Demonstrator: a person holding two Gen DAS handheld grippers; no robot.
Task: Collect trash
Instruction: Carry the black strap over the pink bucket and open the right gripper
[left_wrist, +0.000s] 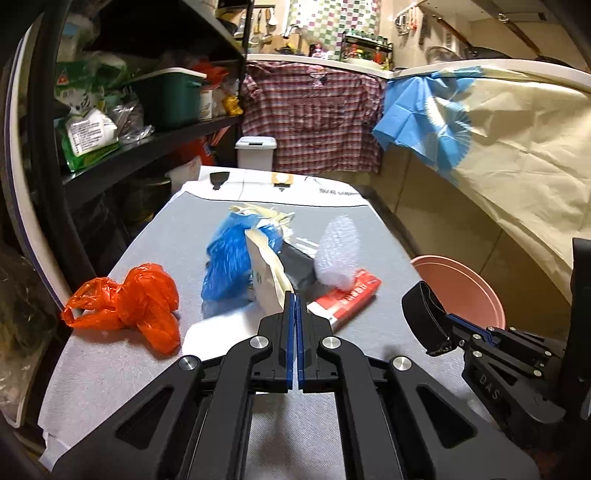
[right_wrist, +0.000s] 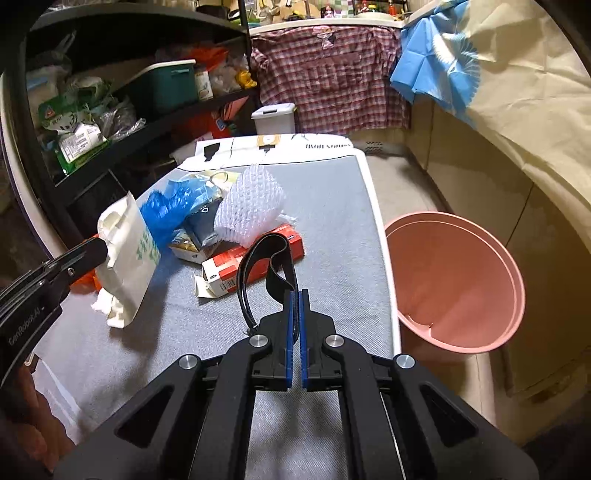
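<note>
My left gripper (left_wrist: 295, 295) is shut on a cream paper bag (left_wrist: 266, 277) and holds it above the grey table (left_wrist: 110, 365); the bag also shows in the right wrist view (right_wrist: 127, 254). My right gripper (right_wrist: 295, 293) is shut on a black strap loop (right_wrist: 266, 258), also seen in the left wrist view (left_wrist: 424, 314). On the table lie an orange plastic bag (left_wrist: 136, 306), a blue plastic bag (left_wrist: 229, 258), white foam netting (right_wrist: 251, 206) and a red and white carton (right_wrist: 251, 264). A pink bin (right_wrist: 454, 280) stands right of the table.
Black shelves (left_wrist: 147, 147) packed with goods run along the left. A white lidded bin (left_wrist: 256, 151) and a hanging plaid shirt (left_wrist: 310, 118) are beyond the table's far end. A cream and blue cloth (left_wrist: 498, 147) drapes the counter at the right.
</note>
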